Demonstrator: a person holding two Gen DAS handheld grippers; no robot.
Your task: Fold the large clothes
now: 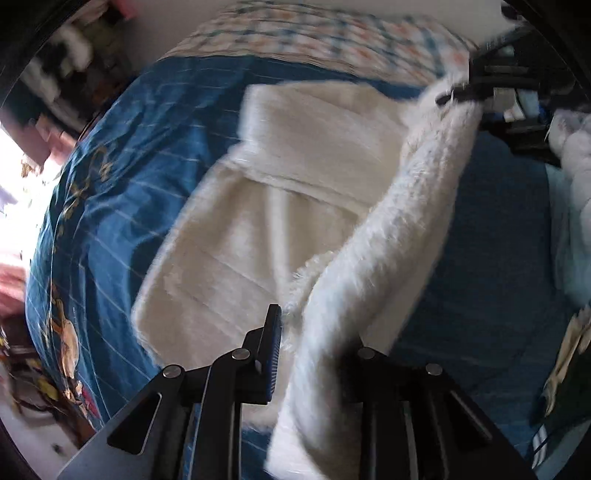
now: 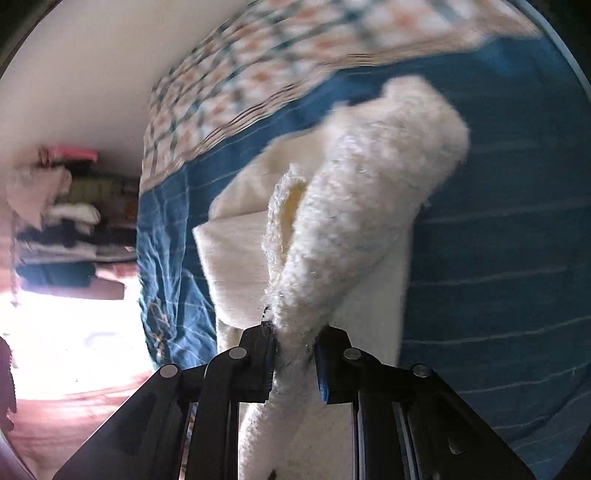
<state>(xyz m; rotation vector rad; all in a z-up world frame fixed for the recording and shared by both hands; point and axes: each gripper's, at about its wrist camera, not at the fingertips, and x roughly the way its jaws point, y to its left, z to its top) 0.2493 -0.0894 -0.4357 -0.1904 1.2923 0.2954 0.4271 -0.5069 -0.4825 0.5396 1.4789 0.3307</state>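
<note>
— Where's the garment?

— The fluffy white garment (image 1: 280, 206) lies mostly flat on the blue bedspread (image 1: 122, 173), its body spread toward the patterned quilt (image 1: 314, 33) at the far end. One long fuzzy strip of it is lifted off the bed, strung between the two tools.

— And the left gripper?

— The left gripper (image 1: 317, 332) has that strip running between its fingers; only the left finger pad is plainly seen, the other is hidden by the fleece. I can't tell how tightly it bites, though the cloth hangs from it.

— The right one?

— In its own camera the right gripper (image 2: 293, 350) is clamped on a bunched end of the garment (image 2: 369, 206), both pads pressed into the pile. From the left camera it shows at the upper right (image 1: 465, 94), raised above the bed.

— Around the bed?

— Stacked clothes (image 2: 70, 229) on shelving to the left, blurred.
</note>
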